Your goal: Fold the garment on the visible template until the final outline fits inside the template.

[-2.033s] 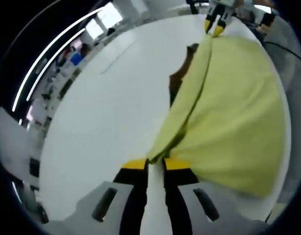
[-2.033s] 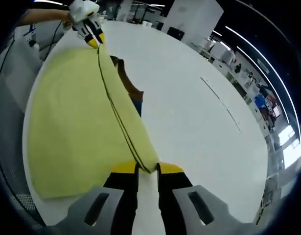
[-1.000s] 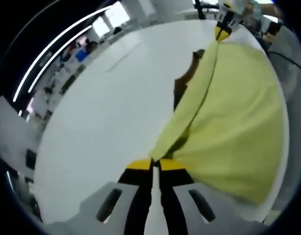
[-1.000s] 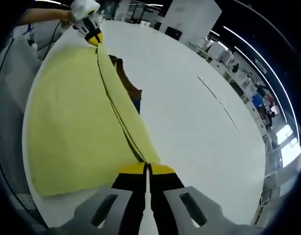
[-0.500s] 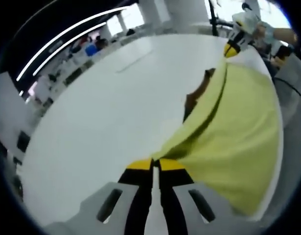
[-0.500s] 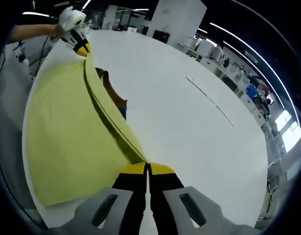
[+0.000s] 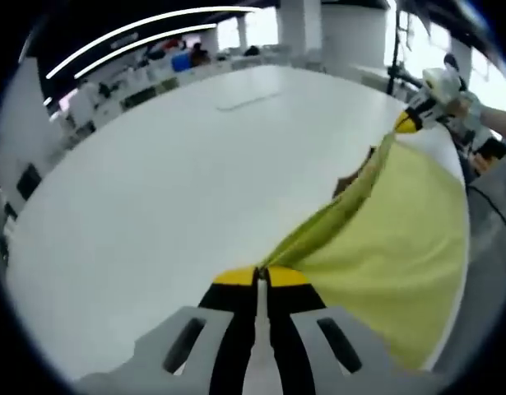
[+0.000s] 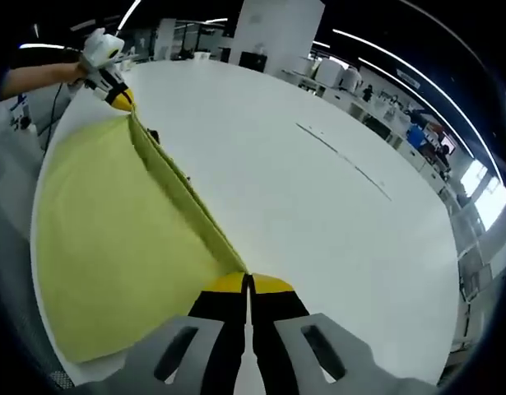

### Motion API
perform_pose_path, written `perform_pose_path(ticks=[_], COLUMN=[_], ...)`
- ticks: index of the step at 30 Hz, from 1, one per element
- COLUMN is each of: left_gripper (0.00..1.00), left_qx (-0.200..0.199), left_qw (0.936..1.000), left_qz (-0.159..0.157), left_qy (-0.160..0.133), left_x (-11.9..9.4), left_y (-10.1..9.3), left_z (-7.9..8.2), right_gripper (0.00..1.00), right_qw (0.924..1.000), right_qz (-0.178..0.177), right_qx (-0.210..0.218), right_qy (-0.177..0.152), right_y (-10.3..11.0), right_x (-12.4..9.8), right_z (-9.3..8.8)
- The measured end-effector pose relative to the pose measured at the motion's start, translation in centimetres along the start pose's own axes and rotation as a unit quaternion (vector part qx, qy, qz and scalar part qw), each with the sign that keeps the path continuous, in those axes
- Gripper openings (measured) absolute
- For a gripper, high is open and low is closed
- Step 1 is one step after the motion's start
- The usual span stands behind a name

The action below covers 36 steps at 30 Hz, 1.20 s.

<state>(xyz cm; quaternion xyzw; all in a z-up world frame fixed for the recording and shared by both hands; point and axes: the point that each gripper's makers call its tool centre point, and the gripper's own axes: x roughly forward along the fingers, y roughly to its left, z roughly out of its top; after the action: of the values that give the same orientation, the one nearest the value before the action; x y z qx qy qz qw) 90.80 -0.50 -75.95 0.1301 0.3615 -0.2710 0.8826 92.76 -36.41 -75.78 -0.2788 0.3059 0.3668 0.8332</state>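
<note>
A yellow-green garment [image 7: 392,239] is stretched between both grippers above a white table [image 7: 170,189]. My left gripper [image 7: 258,276] is shut on one corner of its raised edge. In the right gripper view the garment [image 8: 113,239] spreads to the left, and my right gripper [image 8: 248,283] is shut on the other corner. Each gripper appears far off in the other's view, the right gripper [image 7: 406,123] and the left gripper [image 8: 119,99], held by a hand. A brown patch [image 7: 357,174] peeks out from under the lifted edge; what it is, I cannot tell.
The white table [image 8: 335,214] stretches wide beyond the garment, with a thin dark line [image 8: 343,160] marked on it. Desks and shelves stand in the room behind. A cable [image 7: 491,197] runs past the table's edge by the garment.
Both grippers, shut since about a second ago, have lifted the garment's edge higher and pulled it taut. The brown patch beneath is more covered now.
</note>
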Motion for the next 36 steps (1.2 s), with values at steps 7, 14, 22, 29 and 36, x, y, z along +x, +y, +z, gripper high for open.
perform_pose_path(ticks=[7, 14, 22, 29, 36], left_gripper=[0.0, 0.0, 0.0, 0.01, 0.04], left_qx=[-0.011, -0.032, -0.062, -0.057, -0.051], left_qw=[0.9999, 0.9995, 0.998, 0.9982, 0.9984], left_qz=[0.002, 0.005, 0.01, 0.015, 0.017], left_qy=[0.004, 0.002, 0.0, -0.005, -0.015], left_x=[0.4, 1.0, 1.2, 1.1, 0.6], left_y=[-0.1, 0.0, 0.2, 0.0, -0.3], left_z=[-0.4, -0.5, -0.4, -0.1, 0.8], right_gripper=[0.02, 0.02, 0.02, 0.01, 0.03], right_qw=[1.0, 0.9997, 0.9996, 0.9999, 0.9999], right_qz=[0.0, 0.004, 0.003, -0.002, -0.004], right_qx=[0.007, 0.021, 0.026, 0.012, 0.015], right_qy=[0.003, 0.008, 0.01, 0.011, 0.003], right_y=[-0.1, -0.3, -0.3, -0.3, -0.4], right_x=[0.6, 1.4, 1.8, 1.8, 1.4], right_z=[-0.1, -0.4, -0.5, -0.5, -0.3])
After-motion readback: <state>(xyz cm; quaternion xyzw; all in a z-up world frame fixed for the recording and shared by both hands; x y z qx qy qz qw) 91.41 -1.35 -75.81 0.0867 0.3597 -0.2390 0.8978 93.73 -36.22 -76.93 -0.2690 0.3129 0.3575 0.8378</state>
